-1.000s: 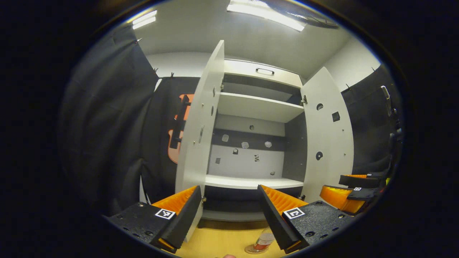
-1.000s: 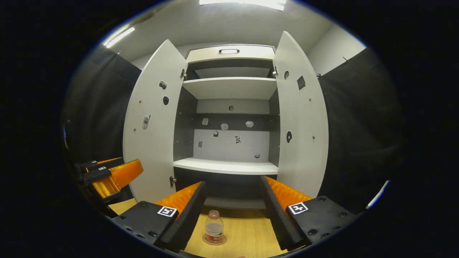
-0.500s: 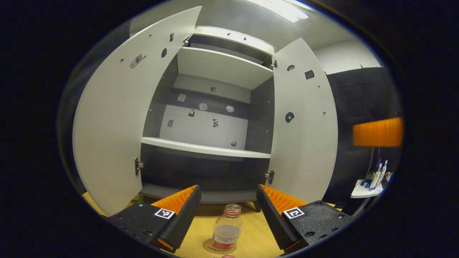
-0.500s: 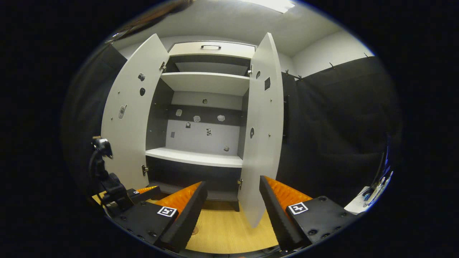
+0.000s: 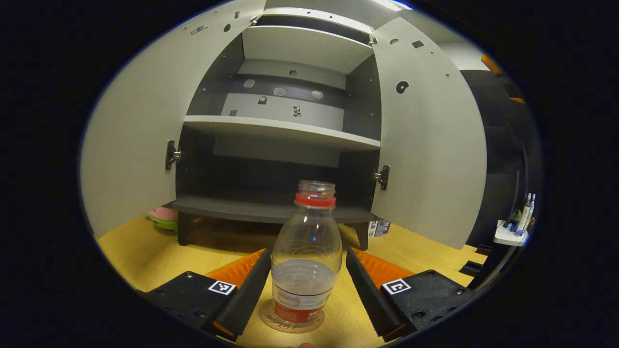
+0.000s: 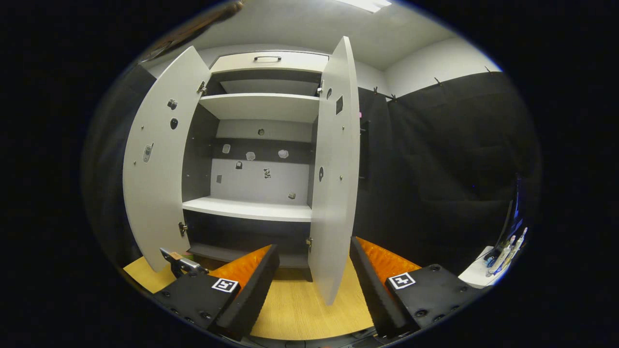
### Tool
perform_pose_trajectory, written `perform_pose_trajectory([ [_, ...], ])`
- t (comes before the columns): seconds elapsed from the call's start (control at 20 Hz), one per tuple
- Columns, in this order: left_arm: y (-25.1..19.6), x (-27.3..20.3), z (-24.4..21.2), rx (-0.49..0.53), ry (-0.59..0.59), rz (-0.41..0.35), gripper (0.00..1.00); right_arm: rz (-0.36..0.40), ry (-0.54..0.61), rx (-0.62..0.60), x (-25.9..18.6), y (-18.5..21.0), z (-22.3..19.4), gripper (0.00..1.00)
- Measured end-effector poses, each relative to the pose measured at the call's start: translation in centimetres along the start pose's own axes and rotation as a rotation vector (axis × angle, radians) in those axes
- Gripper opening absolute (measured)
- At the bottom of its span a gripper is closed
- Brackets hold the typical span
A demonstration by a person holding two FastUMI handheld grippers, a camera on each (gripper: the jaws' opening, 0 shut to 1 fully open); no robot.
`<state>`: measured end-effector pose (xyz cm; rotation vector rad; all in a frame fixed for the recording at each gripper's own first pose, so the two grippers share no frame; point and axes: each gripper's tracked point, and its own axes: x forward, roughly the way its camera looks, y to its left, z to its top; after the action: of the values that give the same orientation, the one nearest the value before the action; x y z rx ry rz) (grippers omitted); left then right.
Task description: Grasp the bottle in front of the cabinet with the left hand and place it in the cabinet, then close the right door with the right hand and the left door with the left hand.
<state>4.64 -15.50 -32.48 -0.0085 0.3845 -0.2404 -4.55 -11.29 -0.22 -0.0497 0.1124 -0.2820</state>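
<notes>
The bottle (image 5: 306, 256) is seen upright on the wooden tabletop (image 5: 135, 251) in the left gripper view, standing on a round coaster (image 5: 290, 324) just in front of the cabinet (image 5: 280, 130). It is clear, uncapped, ringed in red at the neck, with a little liquid in the lower part and a red-and-white label near the base. The left gripper (image 5: 307, 285) is held low around it: its fingers are spread wide, one orange-ribbed finger (image 5: 246, 285) to each side of the bottle, and a narrow gap is left on both sides, so no contact is made.

Behind the bottle, the cabinet is shown with both doors swung out. The left door (image 5: 135, 135) and the right door (image 5: 430, 145) are seen standing open, and the dark bottom compartment and the white shelf (image 5: 280, 131) above it are exposed. A pink and green object (image 5: 162, 218) is glimpsed on the tabletop under the left door.

In the right gripper view, the right gripper (image 6: 314, 285) is held back from the cabinet (image 6: 251, 145), its fingers likewise spread wide with nothing between them. The right door (image 6: 336, 183) is seen nearly edge-on, straight ahead of the spread fingers and apart from them, and the left door (image 6: 154, 164) is open at the far side. A small white stand with bottles (image 6: 498, 261) is visible at the right edge.
</notes>
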Motion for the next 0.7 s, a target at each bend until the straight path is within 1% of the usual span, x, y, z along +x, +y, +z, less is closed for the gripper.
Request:
perform_pose_trajectory([
  [0.15,0.5,0.1,-1.9,0.012,0.015,0.071,0.95,0.054,-0.001,-0.004,1.1,-0.5,0.0,0.97],
  [0.2,0.7,0.0,-1.9,0.011,0.01,0.093,0.95,0.075,-0.004,0.004,1.5,-0.6,0.1,0.97],
  [0.25,0.9,-0.1,-2.0,0.012,0.008,0.117,0.93,0.097,-0.006,0.013,1.9,-0.8,0.1,0.97],
  [0.3,1.6,0.0,-1.9,0.024,0.004,0.153,0.87,0.123,-0.011,0.021,2.2,-1.0,0.1,0.96],
  [0.35,1.8,-0.4,-1.4,0.035,0.011,0.175,0.72,0.153,-0.018,0.027,2.4,-1.2,0.2,0.97],
  [0.4,1.9,-0.7,-1.0,0.038,0.021,0.185,0.71,0.186,-0.027,0.032,2.7,-1.3,0.3,0.97],
  [0.45,1.9,-1.1,-0.2,0.049,0.034,0.201,0.7,0.219,-0.027,0.033,3.1,-1.5,0.1,0.92],
  [0.5,2.0,-1.7,1.0,0.059,0.042,0.214,0.7,0.252,-0.021,0.031,3.5,-1.8,-0.2,0.97],
  [0.6,1.7,-3.0,4.9,0.069,0.019,0.232,0.7,0.332,-0.041,0.033,3.5,-2.4,0.2,0.97],
  [0.65,1.7,-3.9,7.0,0.07,0.001,0.26,0.72,0.379,-0.041,0.031,3.4,-2.6,0.1,0.97],
  [0.7,1.6,-4.5,9.1,0.056,-0.017,0.284,0.7,0.425,-0.03,0.028,3.3,-2.8,-0.3,0.97],
])
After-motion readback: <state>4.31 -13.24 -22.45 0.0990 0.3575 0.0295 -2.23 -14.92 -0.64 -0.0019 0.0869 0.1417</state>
